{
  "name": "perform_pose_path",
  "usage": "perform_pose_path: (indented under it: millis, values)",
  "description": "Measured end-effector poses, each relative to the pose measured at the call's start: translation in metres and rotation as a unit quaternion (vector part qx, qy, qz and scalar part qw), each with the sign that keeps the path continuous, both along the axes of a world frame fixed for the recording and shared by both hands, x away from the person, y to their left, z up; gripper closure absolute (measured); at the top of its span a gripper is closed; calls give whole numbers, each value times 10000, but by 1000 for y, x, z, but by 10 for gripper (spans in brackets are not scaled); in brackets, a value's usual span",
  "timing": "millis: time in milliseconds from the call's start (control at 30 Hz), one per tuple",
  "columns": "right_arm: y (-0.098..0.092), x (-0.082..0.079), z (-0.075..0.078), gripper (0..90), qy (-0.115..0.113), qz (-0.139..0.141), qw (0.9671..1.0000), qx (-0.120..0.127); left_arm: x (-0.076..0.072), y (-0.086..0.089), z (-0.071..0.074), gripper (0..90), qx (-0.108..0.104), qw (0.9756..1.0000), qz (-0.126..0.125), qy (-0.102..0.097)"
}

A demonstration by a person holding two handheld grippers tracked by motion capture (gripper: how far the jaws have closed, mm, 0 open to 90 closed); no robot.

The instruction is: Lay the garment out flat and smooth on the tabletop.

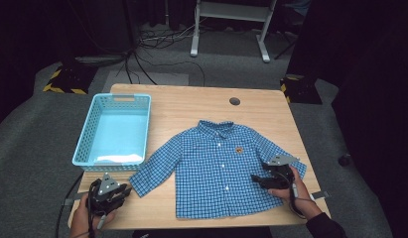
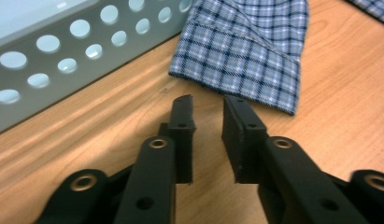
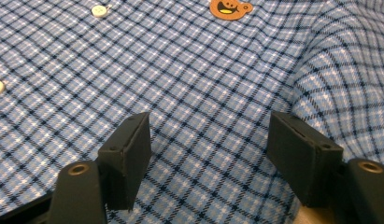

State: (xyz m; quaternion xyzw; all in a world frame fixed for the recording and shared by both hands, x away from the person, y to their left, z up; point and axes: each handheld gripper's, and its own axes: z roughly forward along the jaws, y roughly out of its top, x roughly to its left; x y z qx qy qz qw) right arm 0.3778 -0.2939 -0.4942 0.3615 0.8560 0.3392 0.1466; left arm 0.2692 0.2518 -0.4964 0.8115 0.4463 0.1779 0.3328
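Overhead, a blue checked shirt [image 1: 216, 168] lies flat on the desk [image 1: 191, 104] beside a blue basket [image 1: 114, 130]. Left hand-held gripper [image 2: 206, 105]: jaws slightly parted near a sleeve cuff [image 2: 248, 56]. Right hand-held gripper [image 3: 208, 140]: jaws spread wide over the shirt.

We read no words, numbers or brand names anywhere. Sole sign: an orange smiling-face patch [image 3: 230, 8] on the chest of the blue checked shirt [image 1: 216, 166]. No lettering on it that we can make out.
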Motion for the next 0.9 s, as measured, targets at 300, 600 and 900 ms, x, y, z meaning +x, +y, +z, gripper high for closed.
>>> perform_pose_path:
  millis: [300, 600, 900]
  values:
    - [-2, -2, -3, 307, -105, 14, 9999, 106, 0, -5, -7, 319, -84, 9998, -80, -165]
    - [-4, -3, -5, 287, -200, 14, 9996, 205, 1, -5, -7, 270, -59, 9999, -11, -128]
    - [-3, -2, -6, 275, -233, 26, 9995, 234, 2, -5, -7, 268, -71, 9999, -7, -130]
